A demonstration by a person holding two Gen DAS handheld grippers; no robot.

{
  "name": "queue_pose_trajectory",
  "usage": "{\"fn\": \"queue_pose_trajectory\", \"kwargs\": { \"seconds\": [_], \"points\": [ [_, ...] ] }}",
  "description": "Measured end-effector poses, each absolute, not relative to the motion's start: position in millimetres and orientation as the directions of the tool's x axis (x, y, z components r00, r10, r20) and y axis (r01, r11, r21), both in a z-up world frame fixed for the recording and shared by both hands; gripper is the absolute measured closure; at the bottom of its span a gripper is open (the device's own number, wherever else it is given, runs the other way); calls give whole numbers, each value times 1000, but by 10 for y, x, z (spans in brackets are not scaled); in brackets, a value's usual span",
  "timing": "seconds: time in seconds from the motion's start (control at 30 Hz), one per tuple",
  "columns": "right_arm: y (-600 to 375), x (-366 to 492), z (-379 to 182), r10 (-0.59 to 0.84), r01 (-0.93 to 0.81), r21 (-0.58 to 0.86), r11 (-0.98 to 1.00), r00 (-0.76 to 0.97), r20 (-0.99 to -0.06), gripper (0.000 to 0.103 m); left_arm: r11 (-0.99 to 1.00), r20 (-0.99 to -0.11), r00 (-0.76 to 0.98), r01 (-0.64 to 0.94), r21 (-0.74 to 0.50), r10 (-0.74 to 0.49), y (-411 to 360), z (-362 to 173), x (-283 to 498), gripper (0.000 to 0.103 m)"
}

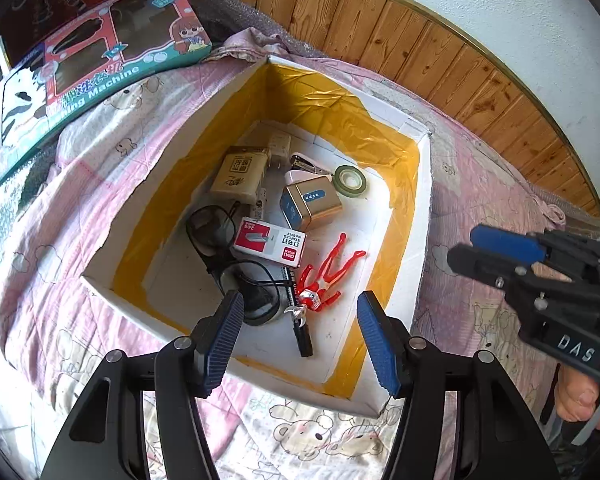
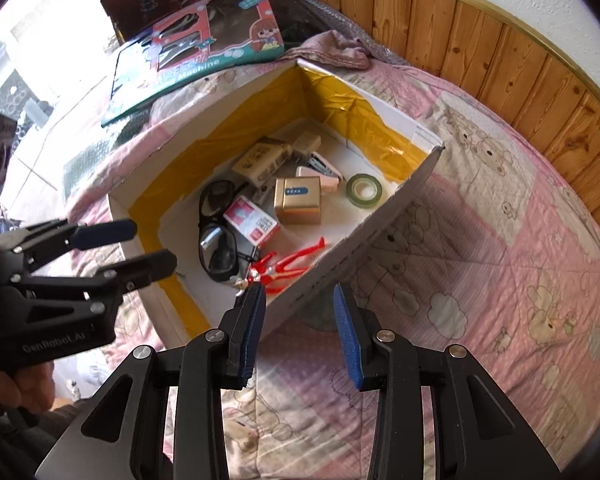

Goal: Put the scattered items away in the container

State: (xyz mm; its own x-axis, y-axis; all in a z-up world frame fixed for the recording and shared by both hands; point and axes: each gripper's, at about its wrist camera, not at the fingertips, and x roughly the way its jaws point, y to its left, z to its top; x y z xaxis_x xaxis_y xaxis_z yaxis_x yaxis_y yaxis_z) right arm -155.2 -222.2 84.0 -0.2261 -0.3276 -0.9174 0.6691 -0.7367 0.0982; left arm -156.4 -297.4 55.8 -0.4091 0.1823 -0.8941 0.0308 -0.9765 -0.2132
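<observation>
The left claw (image 1: 300, 336) hangs over the near edge of the box (image 1: 416, 216), its blue pads (image 1: 224, 336) spread wide with nothing between them. The box is white, lined with yellow tape, and sits on a pink quilt (image 1: 100, 184) on the bed.

Just ahead of this claw, on the box floor, lies a red figure (image 1: 326, 276), its silver head toward the claw and its legs pointing away. To the figure's left lie dark glasses (image 1: 236, 280). Beyond the figure is a red-and-white staples box (image 1: 270, 242), and past that a gold tin (image 1: 310, 202), a tan carton (image 1: 240, 174), a stapler (image 1: 308, 164) and a green tape roll (image 1: 350, 180) toward the far right corner.

The right claw (image 2: 300, 332) is also wide and empty. It hovers outside the box, straddling the near end of its right wall (image 2: 364, 236); the figure (image 2: 284, 266) lies just ahead of its left pad (image 2: 250, 332), inside the box. In the left wrist view the right claw (image 1: 460, 248) shows off to the right, over the quilt.

A toy washing-machine package (image 1: 100, 68) lies well beyond the left claw, to its left, outside the box.
</observation>
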Motion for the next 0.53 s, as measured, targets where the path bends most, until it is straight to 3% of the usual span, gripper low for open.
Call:
{"fn": "queue_pose_trajectory", "kwargs": {
  "seconds": [0.13, 0.4, 0.53],
  "points": [
    [-2240, -1293, 807, -276, 689, 60, -722, -207, -939, 65, -980, -887, -432, 29, -198, 166, -2988, 716, -1437, 43],
    [-2310, -1062, 964, -325, 680, 150, -718, -137, -936, 65, -979, -863, -475, 18, -203, 170, -2999, 984, -1225, 43],
    [-2391, -1007, 1164, -333, 687, 125, -715, -178, -926, 65, -977, -853, -493, 25, -210, 170, -3044, 1071, -1158, 43]
  ]
}}
